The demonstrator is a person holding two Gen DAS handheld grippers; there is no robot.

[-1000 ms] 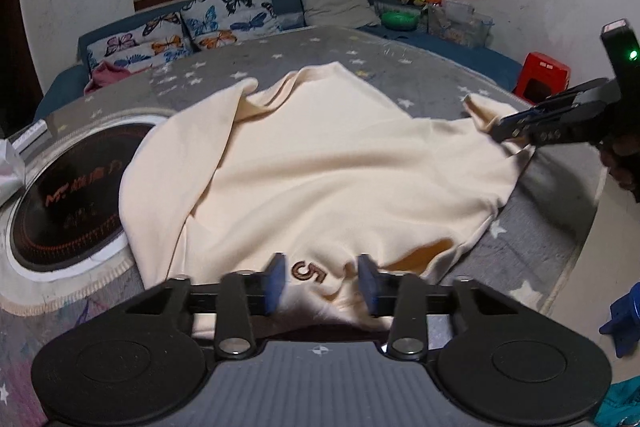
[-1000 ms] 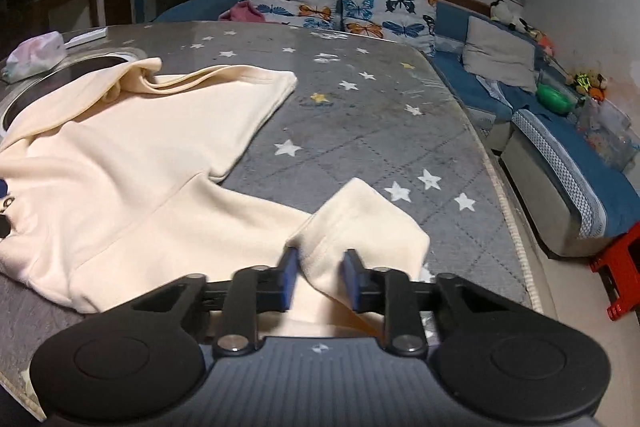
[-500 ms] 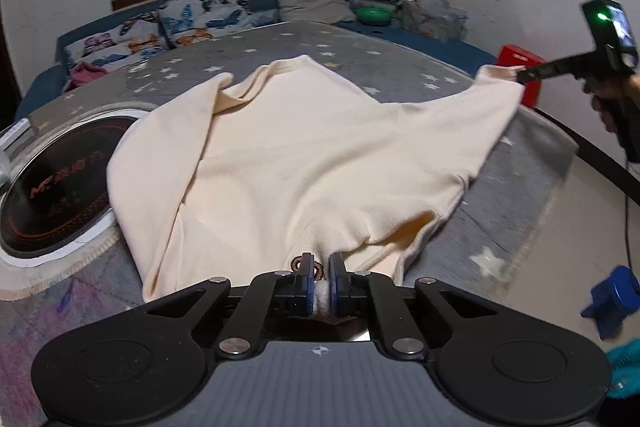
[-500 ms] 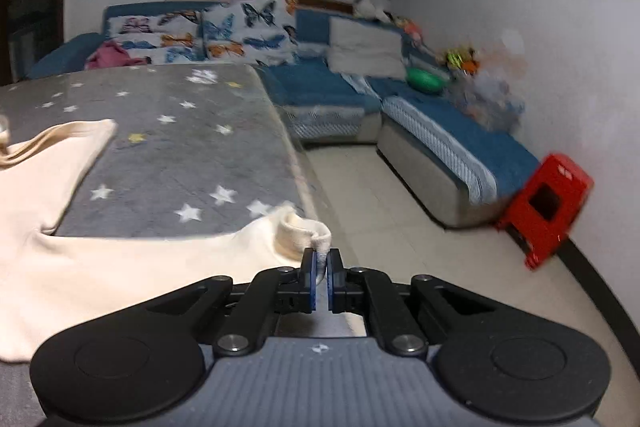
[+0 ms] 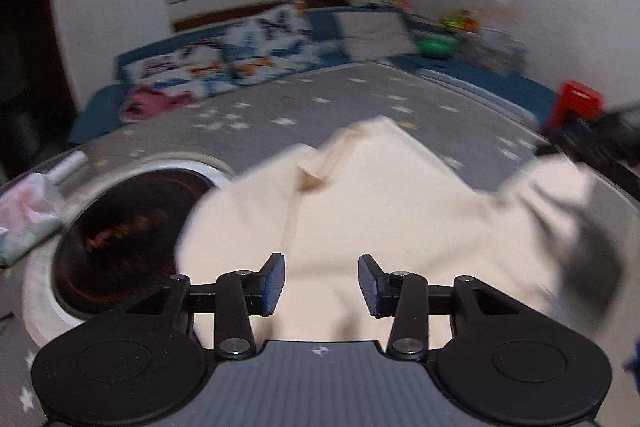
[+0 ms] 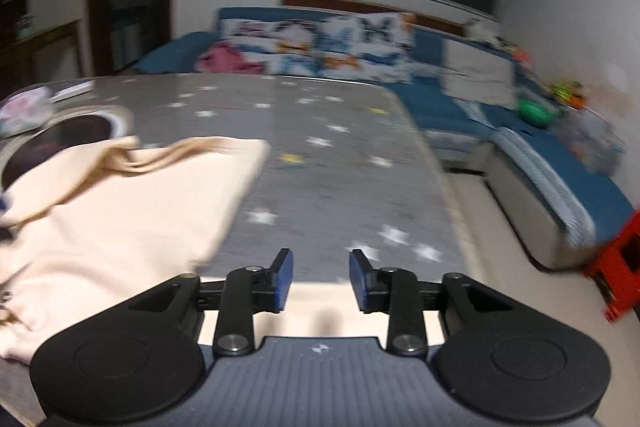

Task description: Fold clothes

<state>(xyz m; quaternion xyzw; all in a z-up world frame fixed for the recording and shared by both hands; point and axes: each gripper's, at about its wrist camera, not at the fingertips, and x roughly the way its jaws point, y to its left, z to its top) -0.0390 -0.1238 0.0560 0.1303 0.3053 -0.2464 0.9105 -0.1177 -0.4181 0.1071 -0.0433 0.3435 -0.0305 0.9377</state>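
Observation:
A cream sweatshirt (image 5: 360, 203) lies rumpled on the grey star-patterned table cover (image 5: 304, 107); both views are motion-blurred. My left gripper (image 5: 321, 285) hovers above the garment's near edge, its jaws opening, blue pads apart and nothing pinched between them. In the right wrist view the sweatshirt (image 6: 120, 211) spreads over the left of the table, with a strip of cream cloth under the fingers. My right gripper (image 6: 320, 281) has its jaws opening, with no cloth between the pads. The other gripper shows as a dark blur (image 5: 600, 131) at the right edge of the left wrist view.
A round black cooktop (image 5: 120, 239) with a white rim sits in the table at left, beside a pale bundle (image 5: 24, 215). A blue sofa (image 6: 500, 115) with butterfly cushions wraps around the far side. A red stool (image 6: 624, 267) stands on the floor at right.
Both grippers have let go of the sweatshirt and opened. The stretched garment has dropped back onto the table, its right side now bunched. Both views have risen.

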